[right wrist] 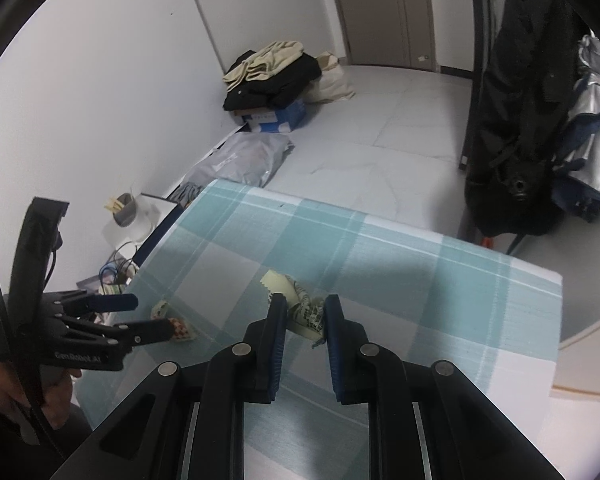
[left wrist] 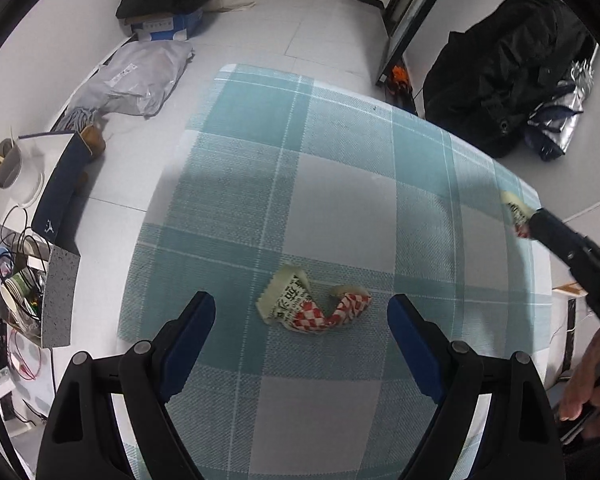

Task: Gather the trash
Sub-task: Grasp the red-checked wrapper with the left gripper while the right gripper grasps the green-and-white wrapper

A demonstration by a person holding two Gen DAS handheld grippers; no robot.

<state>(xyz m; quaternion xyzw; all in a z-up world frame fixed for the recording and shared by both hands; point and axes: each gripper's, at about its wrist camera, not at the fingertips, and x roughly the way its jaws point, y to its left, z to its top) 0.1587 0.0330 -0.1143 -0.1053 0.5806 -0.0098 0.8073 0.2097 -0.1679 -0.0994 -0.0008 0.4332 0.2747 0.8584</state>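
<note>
From the left wrist, the left gripper (left wrist: 302, 322) stands spread wide, its jaws flanking a crumpled wrapper (left wrist: 314, 306) of thin printed paper, red-checked, lying on the plaid tablecloth (left wrist: 340, 184) just ahead of the fingertips, long axis running across the gap.

From the right wrist, the right gripper (right wrist: 305, 312) pinches a second wrapper (right wrist: 306, 314), creased and limp, between nearly closed fingers.
</note>
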